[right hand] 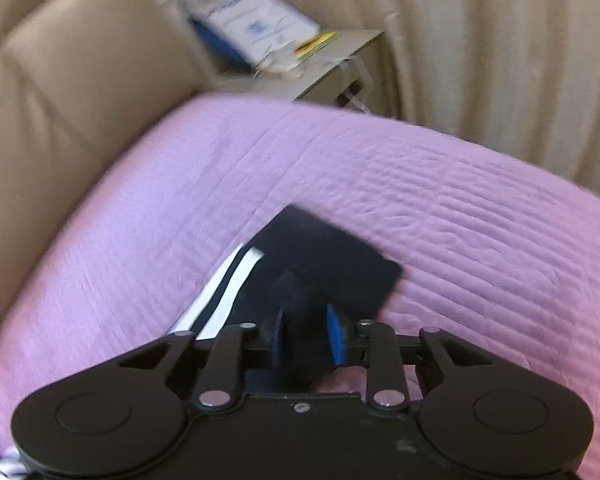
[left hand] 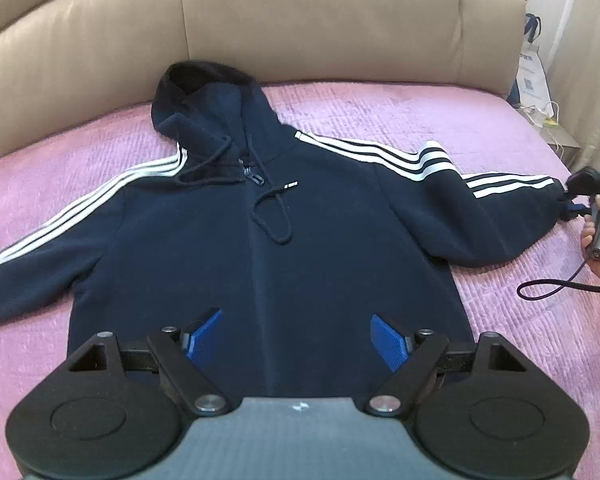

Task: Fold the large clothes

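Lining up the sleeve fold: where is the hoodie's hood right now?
In the left wrist view the hood lies flat at the hoodie's far end, on the pink bedspread just below the beige headboard.

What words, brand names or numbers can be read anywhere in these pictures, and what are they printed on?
No text can be read in either picture.
Hoodie: small white mark on the chest, too small to read; three white stripes along the sleeves, no letters.
White bag beside the bed: blue printing, too small to read.
The same bag in the right wrist view: blue printing, blurred.
Yellow item on the bedside stand: dark print, blurred.
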{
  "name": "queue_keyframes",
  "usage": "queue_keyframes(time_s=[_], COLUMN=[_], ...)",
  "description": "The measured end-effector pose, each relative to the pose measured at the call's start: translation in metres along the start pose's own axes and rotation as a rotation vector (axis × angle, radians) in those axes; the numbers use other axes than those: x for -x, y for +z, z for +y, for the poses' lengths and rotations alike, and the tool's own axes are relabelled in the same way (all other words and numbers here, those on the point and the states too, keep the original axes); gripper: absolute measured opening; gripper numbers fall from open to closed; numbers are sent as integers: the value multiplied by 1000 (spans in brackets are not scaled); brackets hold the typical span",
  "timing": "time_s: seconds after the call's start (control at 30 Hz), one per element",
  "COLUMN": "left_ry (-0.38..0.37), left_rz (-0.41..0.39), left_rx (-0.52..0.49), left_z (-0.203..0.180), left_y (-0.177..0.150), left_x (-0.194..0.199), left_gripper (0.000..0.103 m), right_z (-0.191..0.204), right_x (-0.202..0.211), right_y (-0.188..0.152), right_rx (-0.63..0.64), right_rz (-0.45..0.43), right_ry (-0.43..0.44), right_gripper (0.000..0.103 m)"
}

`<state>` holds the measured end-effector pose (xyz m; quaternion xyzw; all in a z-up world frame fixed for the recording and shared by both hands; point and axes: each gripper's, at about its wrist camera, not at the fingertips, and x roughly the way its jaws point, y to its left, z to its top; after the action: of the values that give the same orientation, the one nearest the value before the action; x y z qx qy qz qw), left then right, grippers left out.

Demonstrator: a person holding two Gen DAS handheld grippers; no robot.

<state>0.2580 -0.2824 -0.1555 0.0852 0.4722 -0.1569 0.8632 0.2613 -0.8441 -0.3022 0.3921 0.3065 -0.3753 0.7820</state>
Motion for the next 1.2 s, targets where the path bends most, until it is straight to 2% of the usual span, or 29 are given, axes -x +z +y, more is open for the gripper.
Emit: queue_keyframes(time_s=[0.03,0.07,0.2,0.23,0.27,0.3,0.33,0.37,0.43,0.5,0.57,0.63,0.7,0.8,0.9,0.97,1.07,1.2], left_ry=[1,-1,-12,-12,-14,-17,-16,-9,-1,9,6,0,-6,-12,-25,-38,-49,-58], left_rz=[-7,-8,21,31,37,41,42,40,28,20,11,-2,-21,-40,-60,-76,-120,-178], left_rx=[-5,-7,12,20,26,28,27,21,8,5,20,39,54,72,85,92,123,216], left_z=[0,0,3,4,5,6,6,7,8,10,14,20,26,37,54,70,105,157], left_y=[0,0,-4,-6,-7,-8,-9,-9,-9,-7,-5,-2,-1,0,2,6,12,14], left_x=[0,1,-7,-9,-10,-12,-13,-13,-14,-17,-20,-22,-24,-28,-33,-37,-40,-43], left_gripper=[82,82,82,82,82,82,82,82,82,82,82,81,81,81,80,80,80,80], right_z=[-8,-12,-5,0,9,17,21,23,27,36,42,47,46,58,95,126,184,266], right_x=[2,1,-19,-23,-23,-22,-24,-24,-11,12,41,75,107,135,146,160,188,212], right_y=[0,-1,-6,-8,-10,-11,-11,-12,-14,-14,-14,-14,-12,-24,-54,-85,-144,-227], right_rx=[-43,-71,-70,-61,-28,13,24,9,13,81,163,230,249,273,358,423,521,606], right_rz=[7,22,117,124,93,61,65,78,29,-32,-121,-243,-354,-415,-385,-375,-331,-207], right_ry=[22,38,79,72,46,61,75,102,147,138,90,5,-48,-52,40,126,304,535], right_gripper=[88,101,103,99,89,46,13,14,13,13,12,12,12,12,12,12,12,12])
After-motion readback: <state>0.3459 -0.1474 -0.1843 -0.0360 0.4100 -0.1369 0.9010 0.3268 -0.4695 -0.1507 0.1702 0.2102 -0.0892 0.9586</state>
